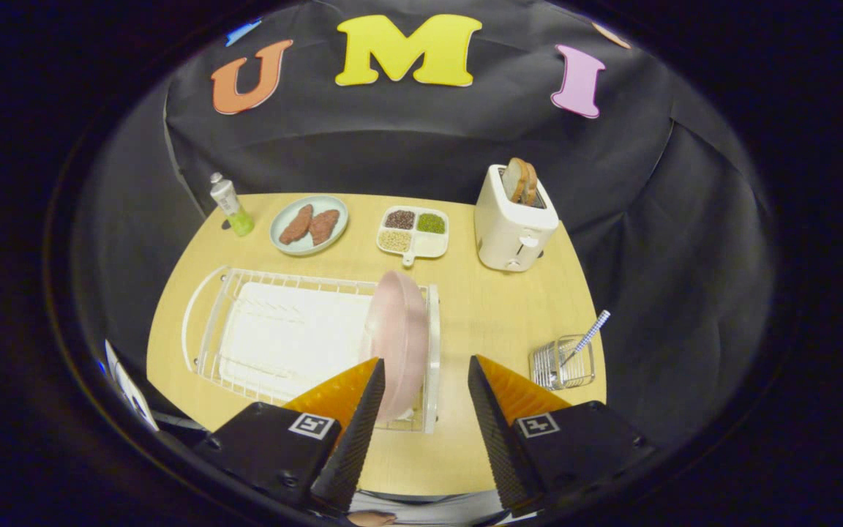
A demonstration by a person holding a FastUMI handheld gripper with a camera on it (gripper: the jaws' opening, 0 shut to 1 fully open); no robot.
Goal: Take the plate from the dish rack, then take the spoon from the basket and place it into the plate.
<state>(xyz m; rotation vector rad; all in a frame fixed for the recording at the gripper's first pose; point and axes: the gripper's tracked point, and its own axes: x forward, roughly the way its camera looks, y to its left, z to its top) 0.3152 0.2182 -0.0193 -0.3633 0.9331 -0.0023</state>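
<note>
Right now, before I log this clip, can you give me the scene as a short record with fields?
surface: wooden table
plate: pink plate standing on edge at the right end of the white dish rack
spoon: spoon leaning in the wire basket, right of the rack
gripper: gripper with jaws open and holding nothing, the plate just ahead of its left finger
background items: toaster with bread, divided dish of grains, green plate with two brown pieces, bottle
task stage: plate not yet taken

Wooden table, bearing: white wire dish rack; wire basket; white toaster; plate of meat pieces; four-compartment tray of grains; small bottle.
</note>
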